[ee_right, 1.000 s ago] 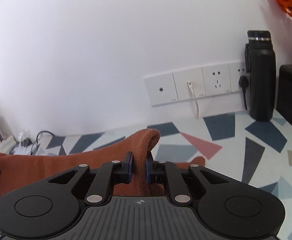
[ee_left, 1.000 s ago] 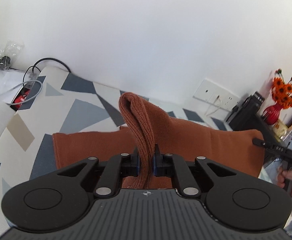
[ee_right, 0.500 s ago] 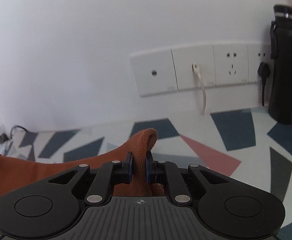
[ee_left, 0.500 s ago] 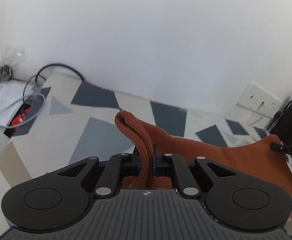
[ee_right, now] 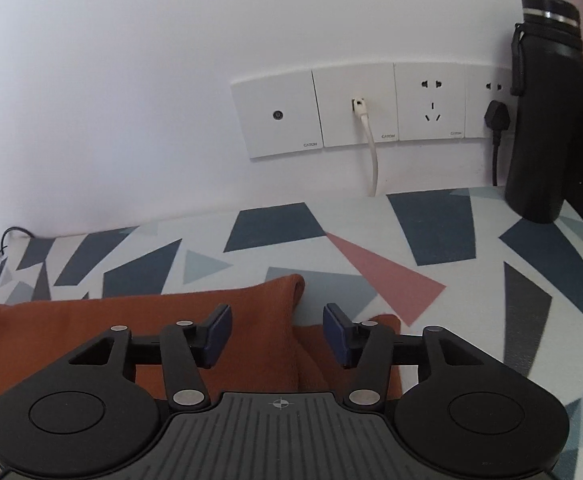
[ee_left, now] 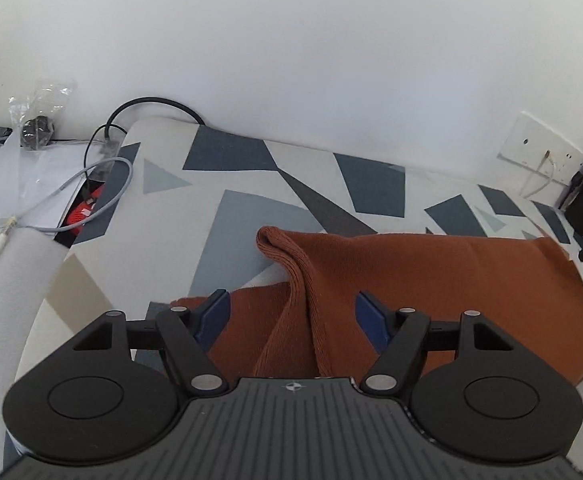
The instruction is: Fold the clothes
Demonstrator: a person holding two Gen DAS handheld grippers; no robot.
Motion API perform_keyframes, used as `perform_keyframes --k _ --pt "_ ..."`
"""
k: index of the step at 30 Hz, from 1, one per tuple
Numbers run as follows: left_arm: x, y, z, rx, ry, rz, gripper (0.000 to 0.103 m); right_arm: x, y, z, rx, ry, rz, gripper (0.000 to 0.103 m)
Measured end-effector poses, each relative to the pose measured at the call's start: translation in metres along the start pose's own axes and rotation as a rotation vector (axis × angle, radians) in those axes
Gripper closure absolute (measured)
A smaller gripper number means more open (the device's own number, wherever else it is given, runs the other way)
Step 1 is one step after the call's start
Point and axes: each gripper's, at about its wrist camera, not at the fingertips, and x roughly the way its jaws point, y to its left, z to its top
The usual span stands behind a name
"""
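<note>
**Both corners let go as the fold is laid down**

The rust-brown garment [ee_left: 431, 280] is spread on the patterned table [ee_left: 235, 216], with its folded-over edge turned toward the table's far edge by the wall. The left gripper [ee_left: 291, 314] is held low over the near-left part of the cloth, its jaws having just been opening; a ribbed ridge of fabric stands between the blue fingers [ee_left: 215, 312] but is not pressed by them. The right gripper [ee_right: 277, 334] has likewise just been opening, and a raised corner lies between its parted jaws, untouched. The release is judged to let the carried edge settle, so that one fold is completed.

In the left wrist view, cables [ee_left: 91, 184] and a plastic bag [ee_left: 35, 128] off the table's left end are shown. Only in the right wrist view are the wall sockets [ee_right: 355, 108] and the black bottle [ee_right: 543, 112] at the far-right corner seen clearly.
</note>
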Motion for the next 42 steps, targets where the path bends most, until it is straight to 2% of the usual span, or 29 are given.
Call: perform_keyframes --k 3,5,7,8,10,12,13,22,29,36,39,42 --pt "-0.021 -0.016 -0.014 -0.004 -0.010 -0.070 0.033 -0.031 0.008 -0.016 -0.035 0.012 0.029 0.052" --pt "-0.024 -0.037 -0.026 0.058 0.009 -0.098 0.032 -0.043 0.019 -0.032 -0.075 0.030 0.037 0.045" --pt "-0.017 -0.055 -0.040 0.120 0.041 -0.078 0.028 -0.049 0.031 -0.049 -0.123 0.050 0.037 0.038" --pt "-0.010 -0.061 -0.047 0.135 0.061 -0.057 0.021 -0.047 0.034 -0.056 -0.132 0.075 0.029 0.036" --pt "0.004 -0.063 -0.059 0.131 0.104 -0.023 0.018 -0.037 0.038 -0.070 -0.143 0.141 0.003 0.039" --pt "0.011 -0.058 -0.070 0.104 0.119 -0.016 0.013 -0.029 0.036 -0.081 -0.148 0.166 -0.013 0.037" --pt "0.012 -0.056 -0.073 0.102 0.115 -0.020 0.013 -0.031 0.034 -0.086 -0.143 0.143 -0.005 0.036" --pt "0.007 -0.061 -0.080 0.145 0.137 0.003 0.013 -0.038 0.036 -0.095 -0.131 0.134 -0.024 0.036" --pt "0.004 -0.059 -0.079 0.153 0.172 -0.023 0.011 -0.053 0.037 -0.105 -0.109 0.161 -0.036 0.036" --pt "-0.009 -0.062 -0.093 0.145 0.167 -0.024 0.005 -0.070 0.040 -0.115 -0.103 0.190 -0.037 0.036" --pt "-0.014 -0.064 -0.099 0.170 0.175 -0.028 0.003 -0.074 0.040 -0.118 -0.099 0.198 -0.040 0.036" --pt "-0.017 -0.071 -0.106 0.237 0.188 -0.014 0.002 -0.078 0.039 -0.120 -0.095 0.198 -0.037 0.036"
